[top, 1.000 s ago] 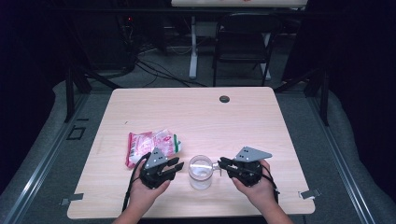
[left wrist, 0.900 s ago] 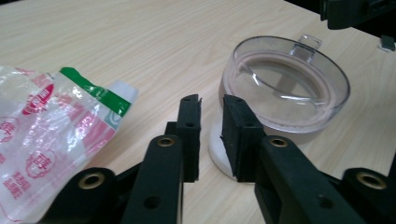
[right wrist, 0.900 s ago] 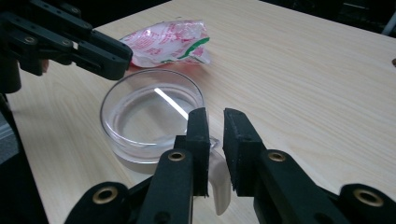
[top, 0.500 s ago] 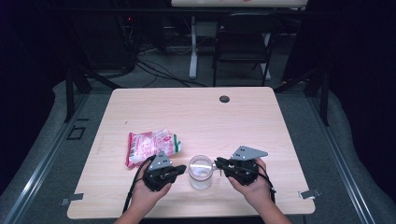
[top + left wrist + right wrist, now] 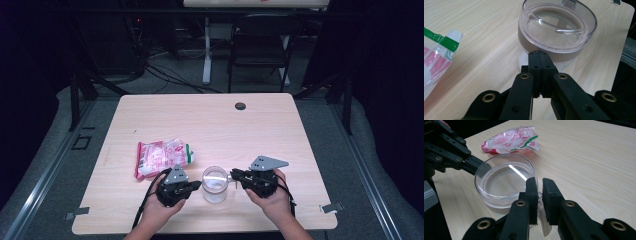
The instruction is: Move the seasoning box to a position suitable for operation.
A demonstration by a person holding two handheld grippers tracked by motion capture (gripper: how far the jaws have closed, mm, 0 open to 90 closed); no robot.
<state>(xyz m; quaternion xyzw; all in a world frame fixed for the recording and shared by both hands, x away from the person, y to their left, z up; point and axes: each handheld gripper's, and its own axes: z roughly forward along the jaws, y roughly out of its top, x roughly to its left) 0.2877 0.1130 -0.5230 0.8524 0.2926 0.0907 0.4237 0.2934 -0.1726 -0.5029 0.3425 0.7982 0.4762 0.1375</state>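
Note:
A clear round lidded container [image 5: 215, 182] stands near the table's front edge, between my two grippers. It has a tan band [image 5: 554, 53] low on its wall. My left gripper [image 5: 199, 185] is shut with nothing in it, its tips [image 5: 539, 53] right at the container's side. My right gripper [image 5: 232, 175] points at the container from the other side. Its jaws [image 5: 539, 181] have just been closing and stand a narrow gap apart, with a clear tab [image 5: 540, 195] of the container between them. I cannot see the pads pressing on it.
A red-and-white plastic packet [image 5: 162, 156] with a green stripe lies just behind the left gripper. A black round cap [image 5: 240, 106] sits in the table [image 5: 280, 130] near its far edge. A dark chair [image 5: 260, 45] stands beyond the table.
The left hand has shifted slightly beside the container. The right hand and the container have stayed where they were.

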